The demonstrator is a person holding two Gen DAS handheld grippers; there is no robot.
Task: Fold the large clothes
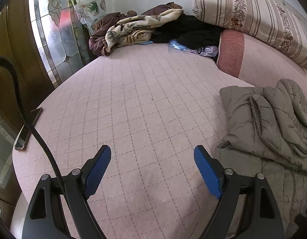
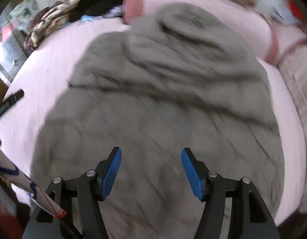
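A large grey-olive padded jacket (image 2: 163,91) lies crumpled on the pink quilted bed (image 1: 133,109). In the left wrist view the jacket (image 1: 272,123) lies at the right, partly folded over itself. My left gripper (image 1: 152,153) is open and empty above bare bed cover, left of the jacket. My right gripper (image 2: 151,155) is open and empty, directly above the jacket's near part. The right wrist view is blurred by motion.
A phone (image 1: 28,129) lies at the bed's left edge. A heap of brown, cream and black clothes (image 1: 145,29) and a striped bolster (image 1: 252,18) lie at the far end, with a pink folded blanket (image 1: 252,61) beside them. A glass door panel (image 1: 54,29) stands left.
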